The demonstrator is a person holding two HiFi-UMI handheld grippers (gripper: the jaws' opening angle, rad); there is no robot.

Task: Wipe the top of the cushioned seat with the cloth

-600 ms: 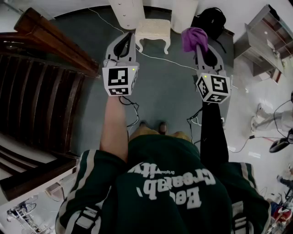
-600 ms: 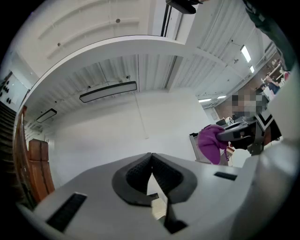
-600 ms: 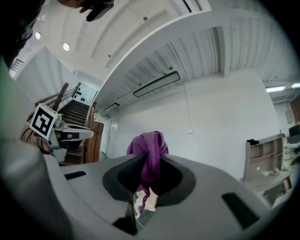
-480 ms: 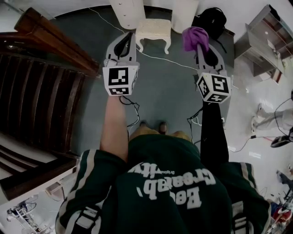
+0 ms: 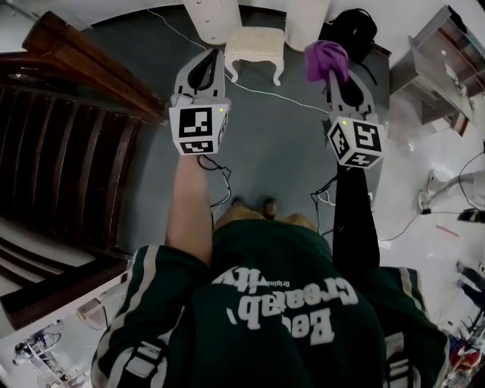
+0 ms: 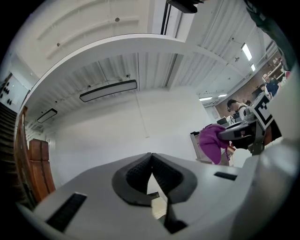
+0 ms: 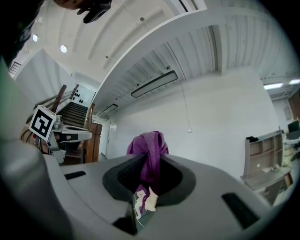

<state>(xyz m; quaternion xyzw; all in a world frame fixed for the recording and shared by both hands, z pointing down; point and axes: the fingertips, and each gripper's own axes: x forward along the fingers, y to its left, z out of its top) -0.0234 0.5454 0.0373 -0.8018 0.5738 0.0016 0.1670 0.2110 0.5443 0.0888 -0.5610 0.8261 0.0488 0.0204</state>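
A cream cushioned seat [image 5: 255, 44] on curved legs stands on the grey floor ahead, between my two grippers in the head view. My right gripper [image 5: 334, 74] is shut on a purple cloth [image 5: 325, 61], which bunches above its tips; the same cloth [image 7: 148, 152] fills the jaws in the right gripper view. My left gripper [image 5: 207, 62] is shut with nothing in it, its tips just left of the seat. Both grippers are held up above the floor, short of the seat. The cloth [image 6: 211, 141] also shows at the right of the left gripper view.
A dark wooden staircase with a handrail [image 5: 83, 68] fills the left side. White columns [image 5: 214, 17] and a black bag [image 5: 354, 32] stand behind the seat. A white cable [image 5: 267, 97] crosses the floor. A shelf unit [image 5: 443, 57] and more cables lie at the right.
Both grippers have shifted slightly forward toward the seat, the right one still carrying the purple cloth. The head view has tilted a little.
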